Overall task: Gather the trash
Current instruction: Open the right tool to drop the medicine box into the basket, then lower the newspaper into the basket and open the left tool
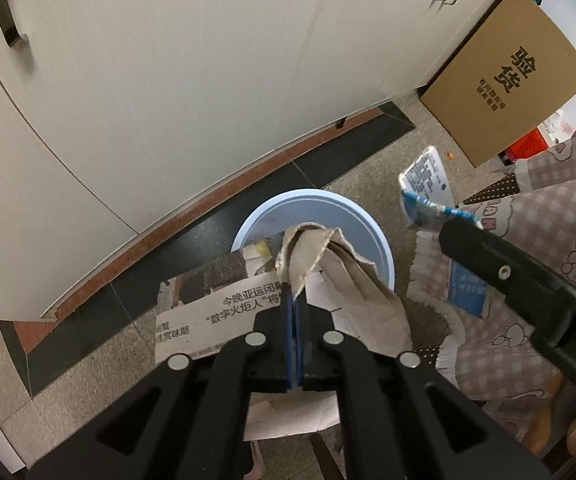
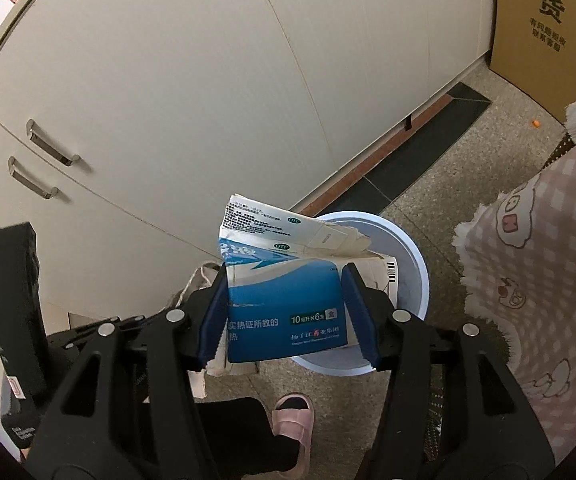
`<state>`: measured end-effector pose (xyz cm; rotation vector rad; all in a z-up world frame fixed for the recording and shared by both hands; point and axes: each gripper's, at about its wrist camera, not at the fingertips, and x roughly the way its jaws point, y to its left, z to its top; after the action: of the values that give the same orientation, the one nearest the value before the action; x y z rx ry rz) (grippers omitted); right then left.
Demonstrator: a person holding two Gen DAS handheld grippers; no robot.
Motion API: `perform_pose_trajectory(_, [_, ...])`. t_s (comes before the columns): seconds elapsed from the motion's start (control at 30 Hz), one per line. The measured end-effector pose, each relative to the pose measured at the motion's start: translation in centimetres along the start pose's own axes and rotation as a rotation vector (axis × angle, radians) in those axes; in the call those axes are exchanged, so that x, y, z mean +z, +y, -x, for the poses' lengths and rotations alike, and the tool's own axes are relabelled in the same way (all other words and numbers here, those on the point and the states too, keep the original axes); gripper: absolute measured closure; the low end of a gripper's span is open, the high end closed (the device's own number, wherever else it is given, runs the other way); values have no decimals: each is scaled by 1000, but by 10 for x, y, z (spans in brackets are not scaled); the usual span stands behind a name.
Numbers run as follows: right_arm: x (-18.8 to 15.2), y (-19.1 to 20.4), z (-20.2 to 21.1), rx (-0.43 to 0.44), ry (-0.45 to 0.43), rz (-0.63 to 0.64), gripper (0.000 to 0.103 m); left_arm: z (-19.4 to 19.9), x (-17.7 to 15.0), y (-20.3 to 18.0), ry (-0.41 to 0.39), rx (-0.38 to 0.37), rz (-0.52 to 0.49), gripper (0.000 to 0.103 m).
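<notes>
Two hand-held grippers hang loaded over a pale blue waste bin that stands on the speckled floor beside white cabinet doors, with a brown cardboard box further along the wall and a pink checked cloth to one side. From the left hand-held gripper, its blue pads pressed together, hangs a sheet of newspaper bunched with crumpled brown paper, the wad drooping across the near rim of the bin. The right hand-held gripper is clamped on a flattened blue-and-white medicine carton, held upright with its torn top flap above the bin's mouth. Judged from this, the drop is the step in hand: each load should be centred over the opening before the jaws part, the wide newspaper most of all, since much of it overhangs the floor side and would likely catch on the rim or slide off outside. Releasing the carton first, low and straight, would leave room for the paper. A person's slippered foot stands close by.
</notes>
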<state>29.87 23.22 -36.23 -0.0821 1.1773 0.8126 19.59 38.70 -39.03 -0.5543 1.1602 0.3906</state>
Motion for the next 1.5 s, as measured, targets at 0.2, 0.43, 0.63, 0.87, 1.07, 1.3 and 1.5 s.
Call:
perform_pose_trajectory(0.2, [1,-5,-5,-14,-18,-18,37,-9,3,1,14,7,11,102])
perform_pose_trajectory(0.43, [-2,-4,1,-39,-24,-8,36,-10,4,-2,18,3,12,102])
perform_pose_trajectory(0.63, [-11,-4,16,-137,-50,18,33,-7,3,-7,17,4,2,102])
perform_pose_trajectory(0.87, [-19,11,40,-257,-111,126,31,-1,7,-17,11,-2,-24,101])
perform_pose_trajectory(1.07, [-24,19,66,-378,-205,207,27,6,12,-35,-4,-6,-58,101])
perform_pose_trajectory(1.3, [-32,5,80,-432,-234,195,27,7,20,-68,-10,-15,-114,101])
perform_pose_trajectory(1.5, [-36,-20,92,-446,-252,137,27,2,28,-93,-9,-7,-158,101])
